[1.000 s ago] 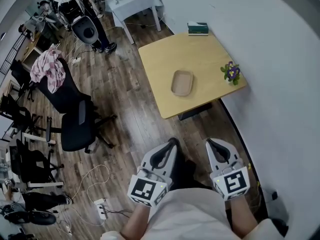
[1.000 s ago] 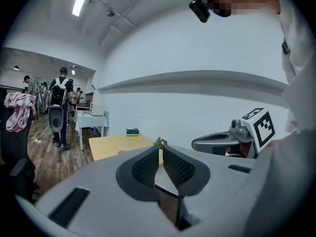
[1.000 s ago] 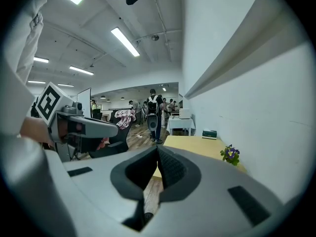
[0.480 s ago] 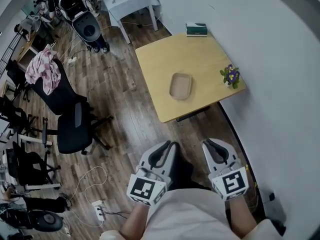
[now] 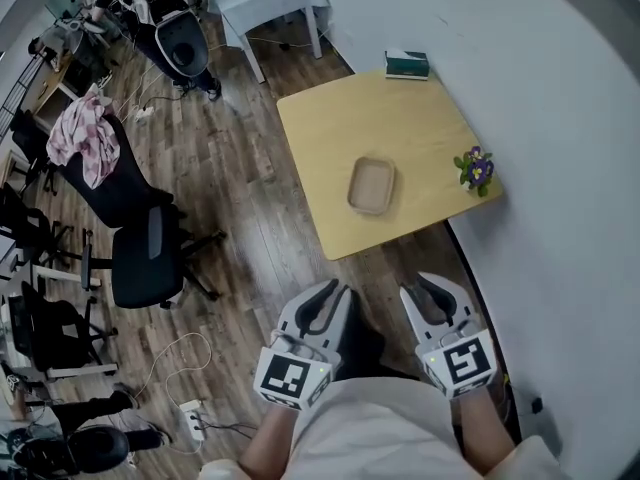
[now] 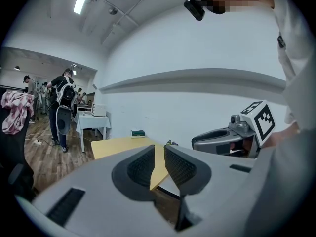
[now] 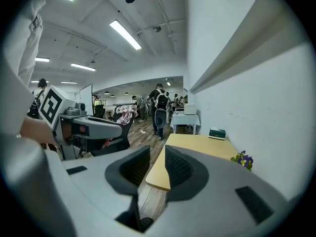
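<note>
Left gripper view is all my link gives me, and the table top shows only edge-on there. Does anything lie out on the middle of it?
Observer: Yes. The head view shows a shallow tan tray near the middle of the table, with nothing in it.
Operator: The right hand-held gripper shows me only its side. Is it holding anything?
Observer: No. Its jaws stand a little apart, and only the table edge and boards show between them.
Operator: Anything on the floor near the person?
Observer: A white power strip with its cable lies there, to the person's left.
</note>
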`<state>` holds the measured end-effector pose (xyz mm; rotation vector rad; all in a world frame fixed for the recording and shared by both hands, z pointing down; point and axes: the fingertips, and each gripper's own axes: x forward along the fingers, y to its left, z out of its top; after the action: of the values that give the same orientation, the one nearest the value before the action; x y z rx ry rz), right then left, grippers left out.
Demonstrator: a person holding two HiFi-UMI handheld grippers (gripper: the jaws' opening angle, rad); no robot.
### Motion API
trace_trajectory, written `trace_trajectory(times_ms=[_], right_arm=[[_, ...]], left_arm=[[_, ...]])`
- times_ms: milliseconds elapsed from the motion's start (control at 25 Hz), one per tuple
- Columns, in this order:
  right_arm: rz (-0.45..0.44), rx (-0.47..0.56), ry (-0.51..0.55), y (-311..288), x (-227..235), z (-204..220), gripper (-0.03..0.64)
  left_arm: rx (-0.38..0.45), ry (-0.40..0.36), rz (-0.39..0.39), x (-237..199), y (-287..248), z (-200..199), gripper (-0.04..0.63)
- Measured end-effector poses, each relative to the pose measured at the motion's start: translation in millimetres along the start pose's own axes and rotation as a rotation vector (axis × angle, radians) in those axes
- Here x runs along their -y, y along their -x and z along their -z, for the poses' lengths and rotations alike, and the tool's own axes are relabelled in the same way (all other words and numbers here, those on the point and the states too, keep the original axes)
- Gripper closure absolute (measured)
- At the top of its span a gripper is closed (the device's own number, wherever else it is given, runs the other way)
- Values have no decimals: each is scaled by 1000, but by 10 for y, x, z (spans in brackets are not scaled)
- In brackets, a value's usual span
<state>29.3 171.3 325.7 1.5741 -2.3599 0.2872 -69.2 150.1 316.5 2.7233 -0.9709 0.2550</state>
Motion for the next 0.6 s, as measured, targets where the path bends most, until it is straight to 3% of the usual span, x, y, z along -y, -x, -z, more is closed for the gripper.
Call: trace_trajectory(times_ms=[600], right_arm=[[-53,-73,34,-842,288,-267,489]], left_arm=[[-12,9,-16,-714,-520,-192,509]])
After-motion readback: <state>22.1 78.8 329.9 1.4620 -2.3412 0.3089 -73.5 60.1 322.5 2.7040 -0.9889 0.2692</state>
